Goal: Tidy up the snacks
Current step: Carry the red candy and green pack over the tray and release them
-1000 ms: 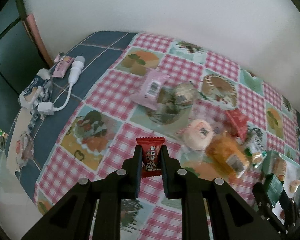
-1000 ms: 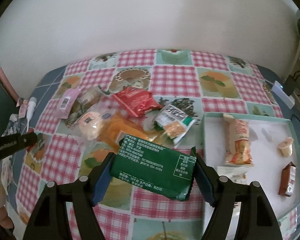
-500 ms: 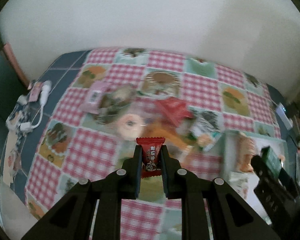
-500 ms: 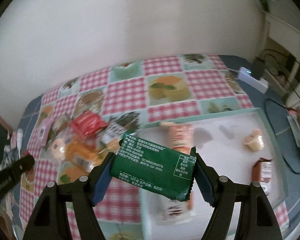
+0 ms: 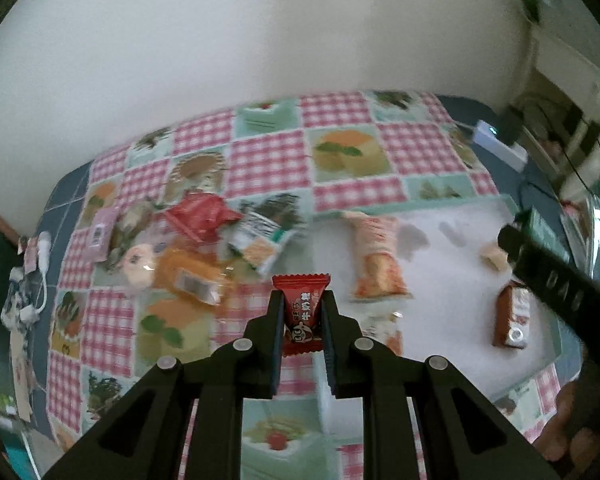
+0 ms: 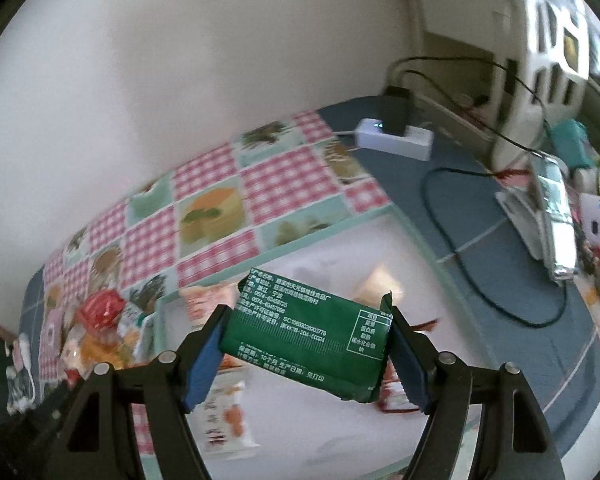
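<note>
My left gripper (image 5: 301,316) is shut on a small red candy packet (image 5: 302,312), held above the tray's left rim. My right gripper (image 6: 306,348) is shut on a green snack packet (image 6: 306,344) and holds it over the white tray (image 6: 340,256); it shows at the right of the left wrist view (image 5: 548,264). The tray (image 5: 452,216) with a mint rim holds an orange-pink packet (image 5: 376,256), a brown packet (image 5: 512,316) and a small pale snack (image 5: 494,256). A pile of loose snacks (image 5: 196,248) lies on the checked tablecloth left of the tray.
A white power strip (image 6: 396,138) with a black plug and black cables (image 6: 460,260) lies on the blue cloth beyond the tray. A white charger cable (image 5: 40,264) and small items sit at the table's left edge. A wall stands behind the table.
Both grippers have swung to the right, from over the snack pile to over the tray, each still holding its packet.
</note>
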{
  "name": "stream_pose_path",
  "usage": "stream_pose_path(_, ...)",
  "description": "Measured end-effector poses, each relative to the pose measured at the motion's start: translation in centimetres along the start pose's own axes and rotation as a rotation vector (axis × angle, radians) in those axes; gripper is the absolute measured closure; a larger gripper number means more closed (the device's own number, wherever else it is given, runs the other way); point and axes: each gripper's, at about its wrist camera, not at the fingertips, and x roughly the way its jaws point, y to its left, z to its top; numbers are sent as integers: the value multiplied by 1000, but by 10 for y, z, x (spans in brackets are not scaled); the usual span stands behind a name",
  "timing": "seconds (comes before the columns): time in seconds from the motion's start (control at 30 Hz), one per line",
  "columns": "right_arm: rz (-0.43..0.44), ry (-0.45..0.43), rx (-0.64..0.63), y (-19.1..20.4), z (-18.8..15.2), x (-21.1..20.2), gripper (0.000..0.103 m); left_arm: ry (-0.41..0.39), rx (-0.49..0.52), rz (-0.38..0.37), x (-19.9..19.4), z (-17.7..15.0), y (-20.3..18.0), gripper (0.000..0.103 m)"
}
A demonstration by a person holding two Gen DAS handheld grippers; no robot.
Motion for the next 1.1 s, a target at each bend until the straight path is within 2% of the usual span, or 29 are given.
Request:
stream_pose_path(0.17, -28, -9, 32, -26, 4, -1, 25, 18, 47, -3, 6, -5, -26, 85)
stream_pose_path(0.37, -27, 15, 43, -38, 2, 5, 25, 48, 83, 3, 19, -10, -48, 85)
stream_pose_path(0.87, -32, 103, -11, -24, -15, 37, 25, 172, 105, 16, 72, -25, -66, 85)
stream_pose_path(1.1, -31, 111, -25, -18, -15, 39, 25, 178, 95, 15, 74, -24, -64, 85)
